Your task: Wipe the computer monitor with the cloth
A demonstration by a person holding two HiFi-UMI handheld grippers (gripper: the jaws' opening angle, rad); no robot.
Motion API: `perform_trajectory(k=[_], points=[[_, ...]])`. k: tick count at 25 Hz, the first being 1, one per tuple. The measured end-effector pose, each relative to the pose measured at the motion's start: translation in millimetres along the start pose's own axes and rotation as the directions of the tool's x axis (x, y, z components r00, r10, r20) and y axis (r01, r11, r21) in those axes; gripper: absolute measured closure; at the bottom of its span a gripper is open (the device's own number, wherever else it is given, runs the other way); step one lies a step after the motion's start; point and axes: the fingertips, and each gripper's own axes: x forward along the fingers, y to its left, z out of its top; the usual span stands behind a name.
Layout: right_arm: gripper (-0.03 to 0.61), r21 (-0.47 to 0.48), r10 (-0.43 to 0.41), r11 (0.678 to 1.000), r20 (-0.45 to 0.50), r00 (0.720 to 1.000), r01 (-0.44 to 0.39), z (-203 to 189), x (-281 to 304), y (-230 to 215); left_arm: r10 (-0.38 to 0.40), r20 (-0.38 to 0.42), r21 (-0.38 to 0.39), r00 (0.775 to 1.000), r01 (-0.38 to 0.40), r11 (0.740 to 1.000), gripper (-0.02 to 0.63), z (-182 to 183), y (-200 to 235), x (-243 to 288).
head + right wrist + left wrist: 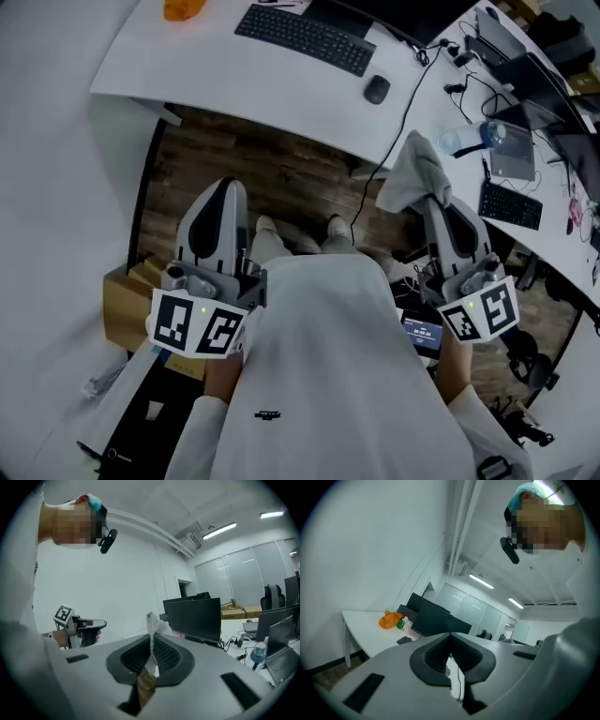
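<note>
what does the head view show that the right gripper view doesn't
Only the head view: the mouse, the wood floor and the cardboard box. Only the right gripper view: the ceiling light, and the right claw seen with its jaws shut on the cloth. Both: the cloth, the left claw and the water bottle.

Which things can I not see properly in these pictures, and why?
- Monitor: in the head view, the top edge cuts off nearly all of it. In the right gripper view, it is too dark to show dirt.
- Orange thing: in the head view, it is cut by the top edge. In the left gripper view, it is too small to name.
</note>
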Motion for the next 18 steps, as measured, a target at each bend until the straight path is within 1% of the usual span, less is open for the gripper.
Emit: perform_trajectory(k=[3, 5, 7, 10, 14, 18], points=[[0.558, -0.067, 0.076, 0.995, -0.045, 0.996, -0.079, -8.5, -14.2, -27.0, 0.029, -0.045, 0.014, 0.999, -0.029, 0.999, 0.594, -23.8, -37.9, 9.9], [0.558, -0.074, 0.104, 0.992, -0.020, 0.994, -0.105, -5.5, -30.3, -47.5, 0.031, -0.078, 0.036, 0.996, -0.028, 0.999, 0.594, -36.2, -65.3, 21.0], [0.557, -0.048, 0.112, 0.993, 0.025, 0.993, -0.110, -2.9, -47.5, -70.0, 0.028, -0.099, 0.067, 0.995, -0.021, 0.998, 0.594, -44.2, -90.9, 34.8], [0.555, 0.006, 0.097, 0.995, 0.064, 0.993, -0.098, -11.0, -70.8, -95.3, 0.022, -0.126, 0.100, 0.992, -0.009, 0.995, 0.594, -53.9, -122.2, 48.9], [0.554, 0.073, 0.089, 0.993, 0.104, 0.991, -0.097, -24.4, -90.1, -102.6, 0.011, -0.156, 0.153, 0.988, 0.013, 0.988, 0.594, -62.6, -145.1, 61.4], [0.554, 0.134, 0.083, 0.986, 0.121, 0.989, -0.099, -37.1, -100.7, -108.8, -0.006, -0.196, 0.196, 0.981, 0.045, 0.979, 0.594, -74.3, -162.8, 75.2]])
